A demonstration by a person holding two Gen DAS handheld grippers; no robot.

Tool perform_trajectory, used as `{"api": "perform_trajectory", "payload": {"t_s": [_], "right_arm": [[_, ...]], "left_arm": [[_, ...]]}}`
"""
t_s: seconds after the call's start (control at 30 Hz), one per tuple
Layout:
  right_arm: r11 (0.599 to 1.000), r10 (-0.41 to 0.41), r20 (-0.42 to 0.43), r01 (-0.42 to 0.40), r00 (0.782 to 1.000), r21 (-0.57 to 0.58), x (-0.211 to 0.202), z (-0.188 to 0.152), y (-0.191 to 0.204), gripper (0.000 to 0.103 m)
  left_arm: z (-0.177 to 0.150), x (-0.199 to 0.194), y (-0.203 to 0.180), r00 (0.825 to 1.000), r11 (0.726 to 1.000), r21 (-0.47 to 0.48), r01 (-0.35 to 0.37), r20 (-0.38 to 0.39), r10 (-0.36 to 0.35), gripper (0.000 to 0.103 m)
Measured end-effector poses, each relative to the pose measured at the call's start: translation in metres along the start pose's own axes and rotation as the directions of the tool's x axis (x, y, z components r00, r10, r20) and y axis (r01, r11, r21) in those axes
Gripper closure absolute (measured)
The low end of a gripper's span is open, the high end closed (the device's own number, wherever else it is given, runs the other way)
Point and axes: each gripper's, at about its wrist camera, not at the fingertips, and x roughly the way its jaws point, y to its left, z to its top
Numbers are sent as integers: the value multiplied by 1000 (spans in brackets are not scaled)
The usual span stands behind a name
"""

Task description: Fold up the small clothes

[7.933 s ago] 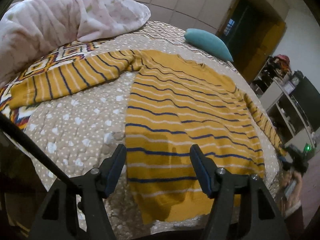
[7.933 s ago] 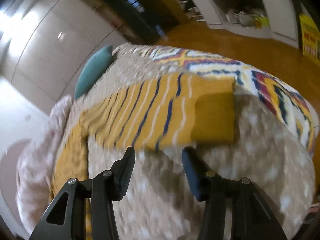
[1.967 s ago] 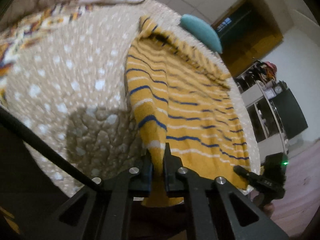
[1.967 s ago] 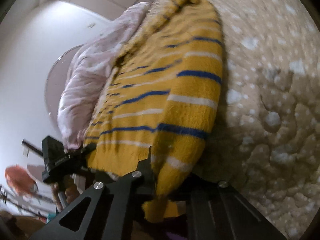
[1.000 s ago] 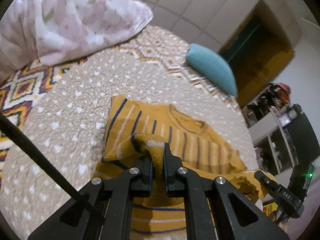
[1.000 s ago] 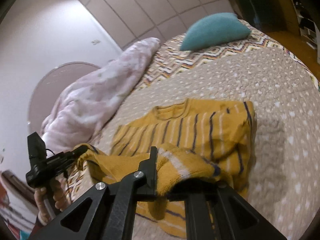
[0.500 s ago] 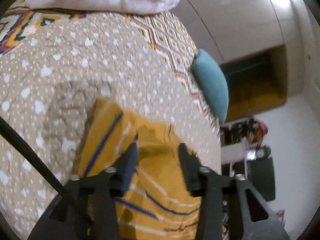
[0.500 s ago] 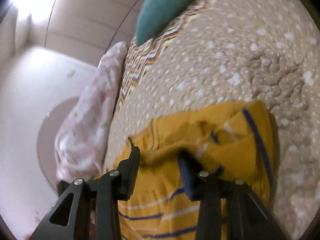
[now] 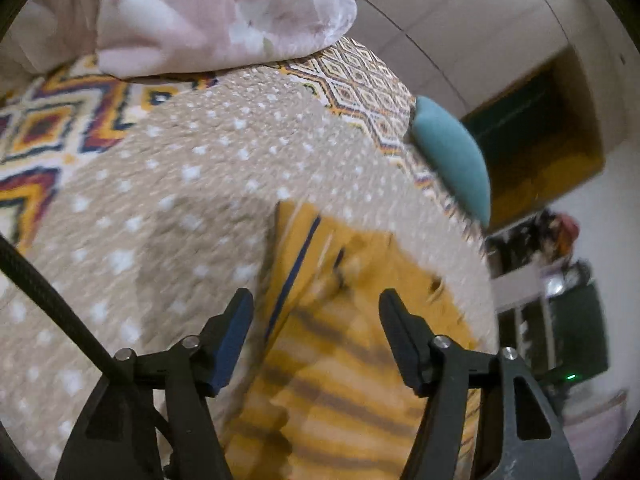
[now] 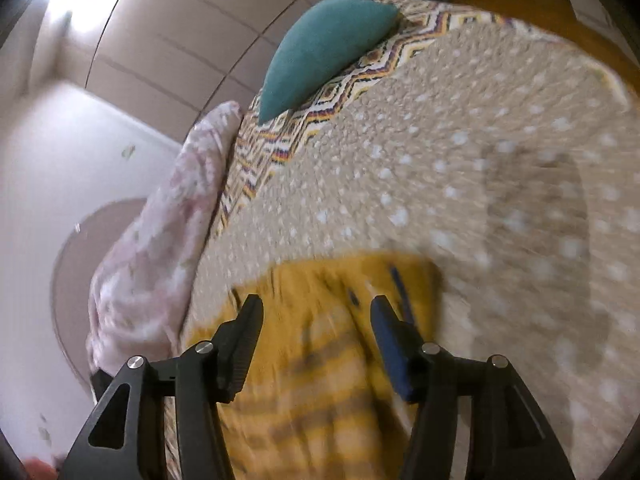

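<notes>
A mustard-yellow sweater (image 9: pixel 360 320) with blue and white stripes lies folded over on the beige dotted quilt (image 9: pixel 192 184). My left gripper (image 9: pixel 316 300) hovers over the sweater's left edge, its jaws opening, with nothing pressed between the pads. In the right wrist view the same sweater (image 10: pixel 320 360) lies blurred below my right gripper (image 10: pixel 316 308). That gripper's jaws are opening too, apart from the cloth, above the sweater's right side near the quilt (image 10: pixel 480 160).
A teal cushion (image 9: pixel 452 156) lies at the far end of the bed, also in the right wrist view as the teal cushion (image 10: pixel 320 44). A pink crumpled blanket (image 9: pixel 208 12) is piled at the far left. Shelving (image 9: pixel 560 300) stands beyond the bed's right side.
Both grippers were shut on the sweater's hem a second ago, carrying it over the chest. They have let go and their jaws have spread while moving on over the cloth.
</notes>
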Motion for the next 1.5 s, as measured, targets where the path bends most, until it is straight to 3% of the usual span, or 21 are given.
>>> {"api": "perform_trajectory", "payload": {"t_s": [0.1, 0.27, 0.3, 0.33, 0.4, 0.43, 0.57, 0.63, 0.7, 0.8, 0.9, 1.1, 1.33, 1.4, 1.5], "right_arm": [[999, -12, -31, 10, 999, -41, -27, -38, -7, 38], [997, -34, -104, 28, 994, -66, -18, -102, -16, 38], [998, -28, -119, 20, 993, -63, -12, -110, -17, 43], [998, -19, -130, 12, 991, -60, -4, -115, -17, 66], [998, -7, -139, -1, 990, -58, 2, -121, -17, 90], [999, 22, -129, -27, 991, -38, -4, -118, -19, 95], [988, -147, -42, 145, 988, -48, -35, -103, -31, 96], [970, -232, -41, 228, 972, -84, -41, -104, -33, 88], [965, -240, -28, 236, 970, -115, -49, -109, -27, 80], [955, -244, 30, 245, 969, -167, -69, -120, -9, 76], [941, -240, 61, 248, 969, -229, -83, -128, 8, 75], [921, -201, 51, 206, 978, -331, -63, -145, 61, 75], [857, -223, -38, 177, 974, -485, 17, -170, 137, 75], [838, -240, -58, 177, 969, -517, 48, -174, 158, 75], [821, -249, -81, 166, 965, -546, 96, -173, 190, 75]], "left_arm": [[-30, -15, 6, 999, 997, 58, -46, -17, 47, 36], [-75, -30, 16, 995, 995, 67, -77, -58, 81, 36], [-80, -31, 15, 995, 995, 62, -74, -64, 78, 36], [-87, -34, 13, 995, 996, 59, -70, -71, 74, 36], [-100, -43, 7, 995, 995, 69, -68, -74, 74, 36], [-104, -47, 4, 995, 994, 80, -70, -68, 75, 36], [-120, -73, -8, 989, 969, 202, -144, 4, 147, 35], [-126, -78, -9, 985, 956, 238, -174, 22, 174, 35], [-130, -77, -7, 983, 951, 249, -181, 20, 181, 35], [-135, -72, 1, 981, 950, 244, -195, 30, 194, 34], [-144, -61, 8, 970, 937, 251, -243, 56, 237, 34], [-155, -35, 20, 946, 905, 277, -324, 116, 303, 34], [-174, -35, 27, 947, 901, 330, -282, 249, 205, 22], [-174, -43, 34, 955, 925, 313, -216, 263, 134, 22], [-165, -52, 45, 972, 958, 256, -127, 223, 70, 22]]}}
